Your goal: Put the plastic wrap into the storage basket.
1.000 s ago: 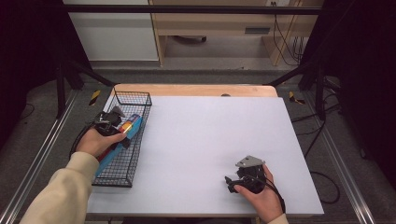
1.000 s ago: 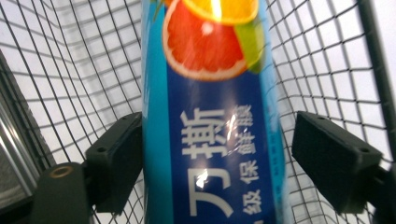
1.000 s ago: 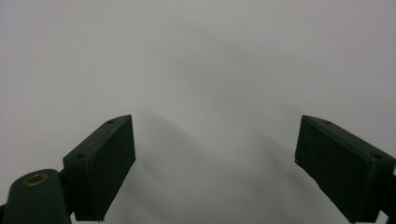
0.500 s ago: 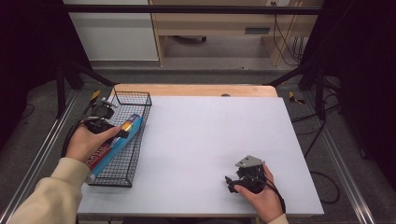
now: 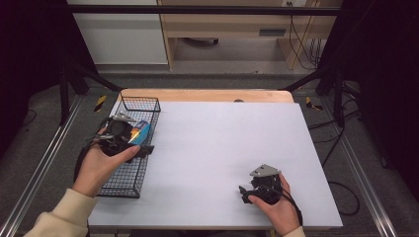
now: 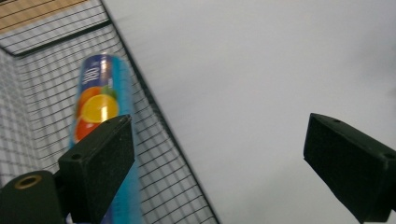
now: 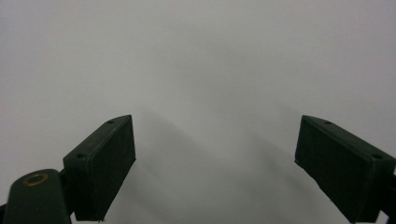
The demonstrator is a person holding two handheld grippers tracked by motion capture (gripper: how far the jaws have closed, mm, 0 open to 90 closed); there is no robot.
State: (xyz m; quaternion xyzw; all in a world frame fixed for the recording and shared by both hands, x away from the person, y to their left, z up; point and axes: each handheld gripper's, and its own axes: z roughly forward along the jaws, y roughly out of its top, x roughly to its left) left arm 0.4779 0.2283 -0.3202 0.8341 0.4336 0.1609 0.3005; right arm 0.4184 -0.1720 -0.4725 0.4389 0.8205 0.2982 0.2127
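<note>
A blue tube with orange fruit printed on it [image 5: 142, 129] [image 6: 100, 102] lies inside the black wire basket [image 5: 141, 100] [image 6: 154, 126] at the table's left edge. My left gripper [image 5: 142, 145] [image 6: 217, 163] hovers over the basket's right wall. Its jaws have just been opening and stand wide apart with nothing between them; the tube is below and to the side of the left jaw. My right gripper [image 5: 244, 192] [image 7: 215, 158] rests near the front right of the white table [image 5: 222, 133], open and empty.
A wooden strip [image 5: 207, 95] runs along the table's far edge. Metal rails [image 5: 44, 163] flank the table on the floor. White tabletop [image 7: 196, 56] spreads ahead of the right gripper.
The left gripper has let go of the blue tube, which now lies in the basket. The hand has lifted and swung over the basket's right wall. The right hand has stayed still.
</note>
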